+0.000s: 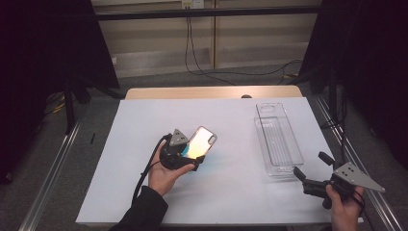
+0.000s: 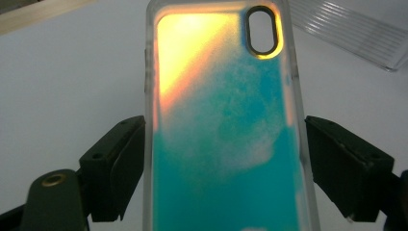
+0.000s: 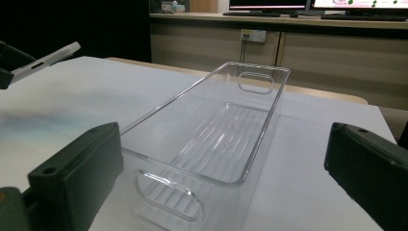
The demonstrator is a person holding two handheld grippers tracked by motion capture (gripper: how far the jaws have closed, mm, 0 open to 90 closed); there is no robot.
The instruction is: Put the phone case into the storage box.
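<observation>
My left gripper (image 1: pixel 188 161) clamps the phone case (image 1: pixel 200 143) by its long edges; light, slick, slightly flexible. Right gripper (image 1: pixel 308 169) jaws released near clear tray (image 1: pixel 279 144).

A table (image 1: pixel 144 120) covered by a white sheet is set on a grey carpeted floor (image 1: pixel 96 159), its wooden edge left bare at the far side. Dark curtains (image 1: pixel 43 48) are hung at left and right. A pale panelled wall (image 1: pixel 240 38) is seen beyond, with a socket (image 1: pixel 191 4) from which black cables (image 1: pixel 192 57) are trailed onto the floor. Metal rails (image 1: pixel 53 163) are laid along both sides. Monitors (image 3: pixel 317 5) are stood on a far counter.
</observation>
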